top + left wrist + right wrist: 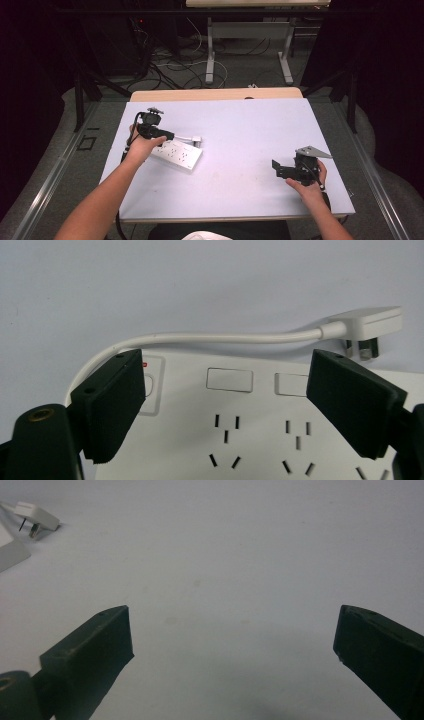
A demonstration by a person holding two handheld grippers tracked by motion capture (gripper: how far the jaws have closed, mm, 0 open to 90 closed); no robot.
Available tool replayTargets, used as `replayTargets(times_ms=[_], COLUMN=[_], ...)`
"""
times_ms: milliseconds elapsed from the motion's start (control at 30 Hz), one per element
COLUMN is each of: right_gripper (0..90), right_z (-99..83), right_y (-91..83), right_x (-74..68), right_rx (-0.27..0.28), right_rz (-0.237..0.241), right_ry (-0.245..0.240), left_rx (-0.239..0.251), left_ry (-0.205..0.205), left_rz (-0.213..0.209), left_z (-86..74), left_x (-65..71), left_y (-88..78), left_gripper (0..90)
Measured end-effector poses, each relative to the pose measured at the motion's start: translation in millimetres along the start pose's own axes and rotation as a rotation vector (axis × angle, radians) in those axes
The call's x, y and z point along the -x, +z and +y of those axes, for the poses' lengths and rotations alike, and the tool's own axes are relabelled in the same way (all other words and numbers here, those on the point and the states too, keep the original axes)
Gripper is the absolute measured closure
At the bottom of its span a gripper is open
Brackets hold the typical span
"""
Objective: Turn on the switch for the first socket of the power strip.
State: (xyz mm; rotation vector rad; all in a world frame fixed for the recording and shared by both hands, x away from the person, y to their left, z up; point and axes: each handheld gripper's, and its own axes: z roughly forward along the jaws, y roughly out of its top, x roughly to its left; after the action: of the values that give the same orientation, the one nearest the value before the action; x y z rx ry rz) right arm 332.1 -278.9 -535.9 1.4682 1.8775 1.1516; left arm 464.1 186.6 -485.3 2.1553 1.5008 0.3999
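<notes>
My left gripper hangs spread over the power strip, nothing pinched; its plug lies just beyond the jaws. My right gripper, spread too, waits well apart. Risk: closing off-centre could shove the strip sideways.

Lab/test room: dark curtained walls; loose cables on floor; bare worktable in metal frame.

Your left gripper sat mid-left of the high view, jaws apart; your right gripper, lower right, gaped wide.
</notes>
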Motion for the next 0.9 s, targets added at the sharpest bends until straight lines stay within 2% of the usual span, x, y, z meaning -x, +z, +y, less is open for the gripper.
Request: replayTargets(times_ms=[67,167,367,533,700,900], right_gripper=[1.7,1.8,1.8,1.8,1.8,1.8], right_z=[0.0,0.0,0.0,0.2,0.1,0.1], right_y=[0.0,0.0,-0.1,-0.8,-0.4,-0.3], right_x=[0.0,0.0,0.0,-0.1,-0.3,-0.1], right_rx=[0.001,0.001,0.002,-0.003,0.001,0.005], right_rz=[-0.001,-0.001,0.0,0.004,0.003,-0.001], right_ry=[0.0,-0.001,-0.001,-0.005,-0.004,-0.006], left_rx=[-0.01,0.016,0.032,0.066,0.091,0.111], left_ry=[0.01,0.014,0.036,0.046,0.041,0.017], left_rz=[-0.021,-0.037,-0.072,-0.096,-0.114,-0.127], left_z=[0.3,-0.4,-1.2,-1.8,-3.5,-5.7], left_x=[1.0,4.3,9.4,13.8,16.4,17.0], left_y=[-2.4,-4.9,-12.7,-20.5,-26.2,-34.9], left_gripper=[7.6,0.0,0.1,0.1,0.1,0.6])
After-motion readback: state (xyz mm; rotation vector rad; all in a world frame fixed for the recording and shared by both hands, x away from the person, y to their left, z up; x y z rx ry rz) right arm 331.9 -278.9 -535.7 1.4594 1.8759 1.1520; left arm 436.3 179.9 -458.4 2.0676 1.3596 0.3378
